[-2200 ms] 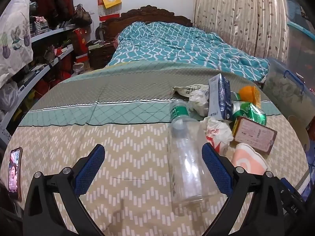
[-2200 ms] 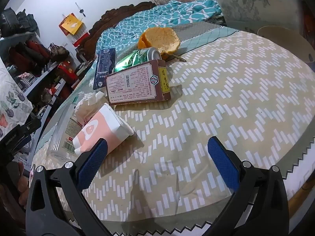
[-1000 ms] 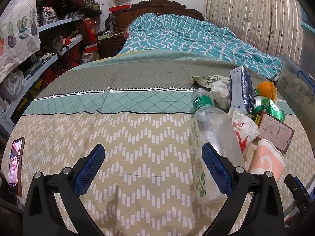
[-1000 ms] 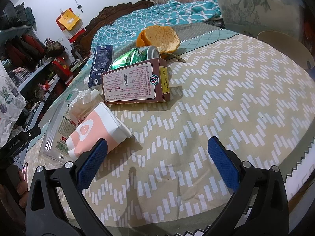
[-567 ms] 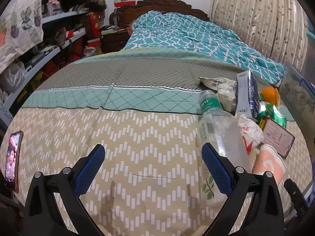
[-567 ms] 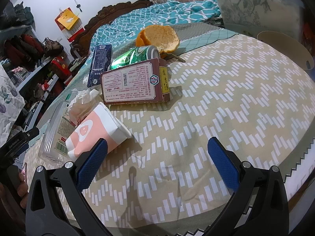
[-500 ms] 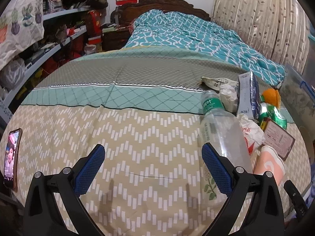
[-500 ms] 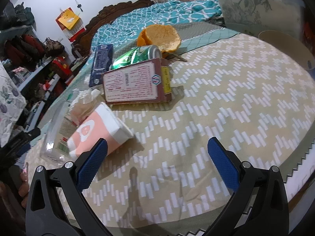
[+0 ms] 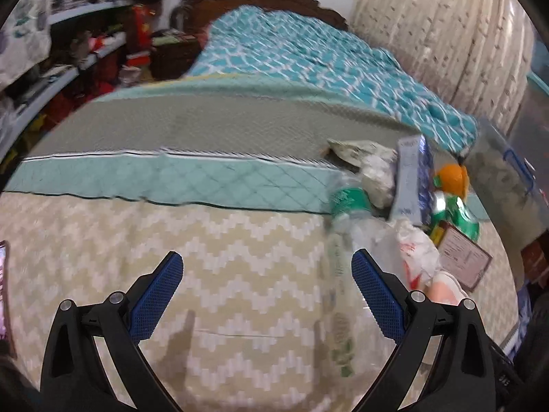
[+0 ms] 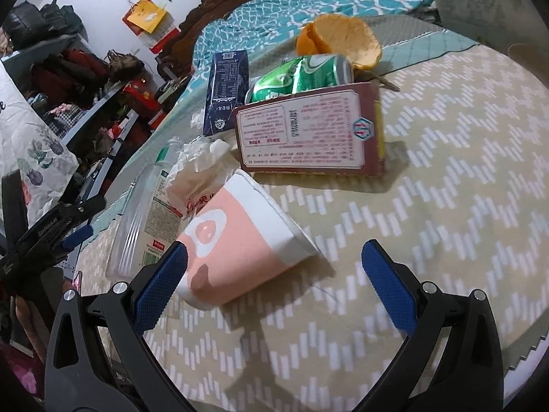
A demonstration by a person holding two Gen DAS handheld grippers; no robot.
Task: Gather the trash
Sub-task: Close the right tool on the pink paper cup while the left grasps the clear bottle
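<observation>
right tongs (image 10: 274,267) | spread wide, empty, now closer over the pink paper cup (image 10: 240,243) lying on the desk (image 10: 446,189) | left tongs (image 9: 266,278) gaping, swung left of the plastic bottle (image 9: 338,274) | cup grasp looks imminent; nothing collected yet

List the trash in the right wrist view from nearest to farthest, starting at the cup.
Pink and white paper cup → brown cardboard box with a white label → green drinks can → orange peel.
</observation>
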